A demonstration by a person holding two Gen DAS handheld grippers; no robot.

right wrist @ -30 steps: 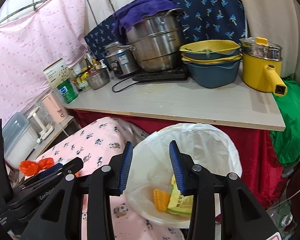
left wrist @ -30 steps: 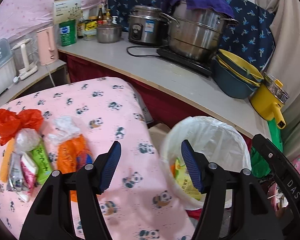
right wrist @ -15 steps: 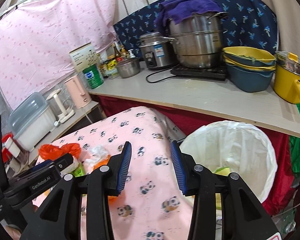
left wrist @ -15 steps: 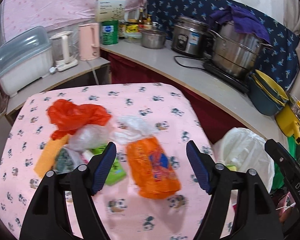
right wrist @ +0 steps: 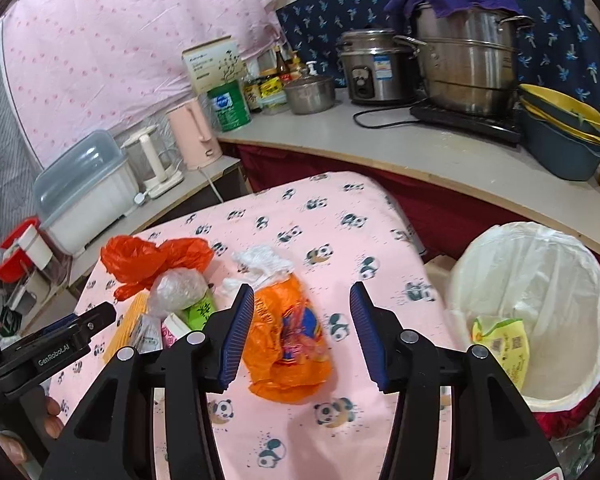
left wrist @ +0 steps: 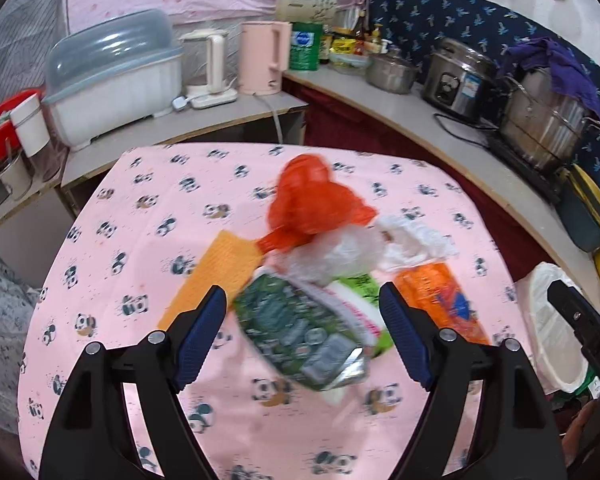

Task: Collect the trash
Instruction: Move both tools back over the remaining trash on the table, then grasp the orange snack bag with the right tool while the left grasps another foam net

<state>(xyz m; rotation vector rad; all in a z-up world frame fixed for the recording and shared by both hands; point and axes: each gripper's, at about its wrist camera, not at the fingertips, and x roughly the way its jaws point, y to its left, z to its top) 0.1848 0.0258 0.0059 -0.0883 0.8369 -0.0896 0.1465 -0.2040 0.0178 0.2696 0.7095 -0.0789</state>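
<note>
One orange wrapper point(right wrist: 288, 344), long axis toward camera

Black claw point(left wrist: 302, 330); ribbed blue pads point(left wrist: 198, 334)

pink panda-print table point(left wrist: 140, 208) carries an orange bag point(right wrist: 288, 340), red bag point(left wrist: 316, 200), wrappers point(left wrist: 300, 328)

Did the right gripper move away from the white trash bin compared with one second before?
Yes. The right gripper framed the trash bin then; now the bin lies off to its right and an orange bag on the panda tablecloth lies between its opening jaws.
</note>
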